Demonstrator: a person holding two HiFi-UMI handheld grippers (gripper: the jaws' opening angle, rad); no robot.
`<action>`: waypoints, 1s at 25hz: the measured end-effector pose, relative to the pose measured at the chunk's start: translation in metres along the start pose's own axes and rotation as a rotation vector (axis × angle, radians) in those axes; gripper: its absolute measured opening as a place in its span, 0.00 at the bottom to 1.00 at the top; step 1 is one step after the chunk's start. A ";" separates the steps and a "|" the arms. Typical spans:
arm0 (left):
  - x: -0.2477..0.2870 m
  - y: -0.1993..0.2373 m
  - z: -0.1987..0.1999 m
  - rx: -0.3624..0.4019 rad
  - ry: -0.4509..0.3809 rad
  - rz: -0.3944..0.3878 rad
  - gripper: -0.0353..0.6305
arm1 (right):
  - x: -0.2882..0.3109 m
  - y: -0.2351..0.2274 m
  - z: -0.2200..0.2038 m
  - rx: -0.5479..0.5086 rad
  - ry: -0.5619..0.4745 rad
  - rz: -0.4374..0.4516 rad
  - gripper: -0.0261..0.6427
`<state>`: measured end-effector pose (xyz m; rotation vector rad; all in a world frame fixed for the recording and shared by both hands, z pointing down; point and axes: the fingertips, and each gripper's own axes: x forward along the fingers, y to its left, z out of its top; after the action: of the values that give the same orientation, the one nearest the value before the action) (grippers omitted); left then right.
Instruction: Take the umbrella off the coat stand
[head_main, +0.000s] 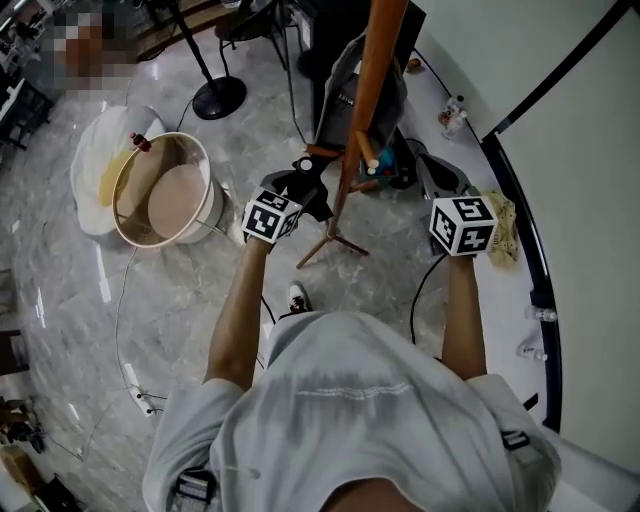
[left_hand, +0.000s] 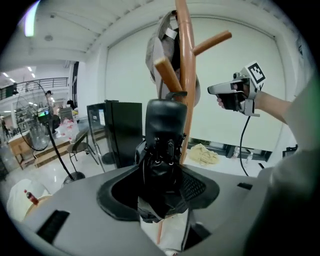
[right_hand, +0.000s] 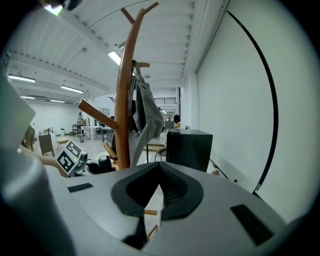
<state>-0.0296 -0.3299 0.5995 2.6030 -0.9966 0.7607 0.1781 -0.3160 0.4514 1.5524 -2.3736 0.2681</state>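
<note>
Left gripper (left_hand: 162, 176) clamps black folded umbrella (left_hand: 165, 125) mid-body beside coat stand (left_hand: 185, 75); likely light, fabric soft, slippery. Right gripper (right_hand: 160, 171) closed, empty.

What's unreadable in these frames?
- Head view: tall wooden coat stand, top cut off by the upper edge.
- Left gripper view: black folded umbrella, lower end hidden by the left gripper body.
- Right gripper view: grey hanging fabric item, bottom hidden behind the right gripper body.
</note>
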 end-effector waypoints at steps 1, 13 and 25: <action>-0.009 0.003 0.006 0.001 -0.017 0.020 0.40 | 0.001 0.001 0.005 -0.002 -0.014 0.009 0.07; -0.121 0.032 0.083 -0.021 -0.210 0.231 0.39 | 0.006 0.015 0.053 -0.066 -0.102 0.055 0.07; -0.231 0.066 0.110 -0.082 -0.366 0.454 0.39 | -0.007 0.025 0.110 -0.178 -0.191 0.040 0.07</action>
<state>-0.1774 -0.2965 0.3835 2.5205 -1.7211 0.3171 0.1420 -0.3341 0.3462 1.5081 -2.4955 -0.0863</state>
